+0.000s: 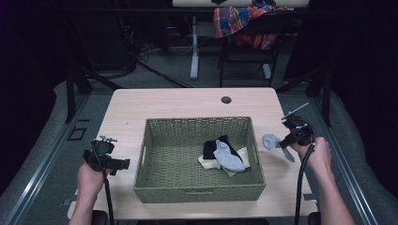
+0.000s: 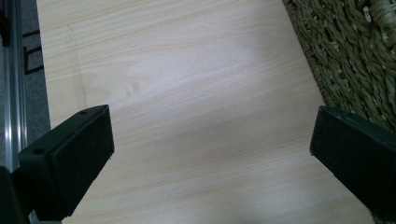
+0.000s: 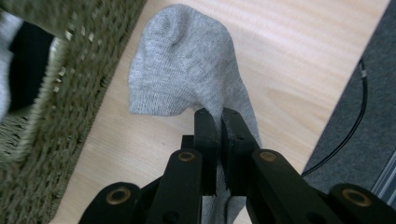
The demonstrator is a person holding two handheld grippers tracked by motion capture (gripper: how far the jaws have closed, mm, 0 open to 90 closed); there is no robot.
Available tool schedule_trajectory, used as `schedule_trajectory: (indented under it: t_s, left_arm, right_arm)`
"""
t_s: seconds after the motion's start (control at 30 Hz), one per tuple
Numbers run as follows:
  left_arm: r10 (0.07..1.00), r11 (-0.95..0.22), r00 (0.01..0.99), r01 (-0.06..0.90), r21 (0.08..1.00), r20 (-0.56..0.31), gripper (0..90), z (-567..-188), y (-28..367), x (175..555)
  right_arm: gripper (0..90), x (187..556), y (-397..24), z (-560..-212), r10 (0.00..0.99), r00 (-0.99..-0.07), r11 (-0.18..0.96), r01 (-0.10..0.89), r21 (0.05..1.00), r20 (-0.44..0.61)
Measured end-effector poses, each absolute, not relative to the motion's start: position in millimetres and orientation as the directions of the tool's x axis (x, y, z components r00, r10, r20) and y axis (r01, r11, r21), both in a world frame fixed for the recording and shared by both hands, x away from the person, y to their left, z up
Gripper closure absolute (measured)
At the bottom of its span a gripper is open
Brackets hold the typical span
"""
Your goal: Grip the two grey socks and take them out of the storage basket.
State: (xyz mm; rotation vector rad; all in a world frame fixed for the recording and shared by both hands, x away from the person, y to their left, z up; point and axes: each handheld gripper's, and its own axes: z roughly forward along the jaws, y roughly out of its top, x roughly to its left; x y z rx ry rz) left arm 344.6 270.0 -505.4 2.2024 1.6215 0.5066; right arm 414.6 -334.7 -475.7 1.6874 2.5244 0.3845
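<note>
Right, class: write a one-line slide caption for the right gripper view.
Right gripper shut on a grey sock, held beside the woven basket.

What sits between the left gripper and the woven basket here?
Nothing: just bare table separates the left gripper from the basket in the high view. The left gripper view agrees, with plain wood between its open fingers and the basket wall at right.

Bare forearms, black tongs with brass-ringed pivots, black cable trailing from each
</note>
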Motion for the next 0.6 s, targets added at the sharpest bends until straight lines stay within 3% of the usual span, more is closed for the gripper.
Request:
schedule_trajectory:
  t_s: [0.6]
  left_arm:
    - [0.959, -0.272, 0.277, 0.825, 0.496, 0.066, 0.0, -505, 270, 345]
  right_arm:
    - [83.8, 423, -324, -507, 0.913, -0.396, 0.372, 0.907, 0.196, 0.098]
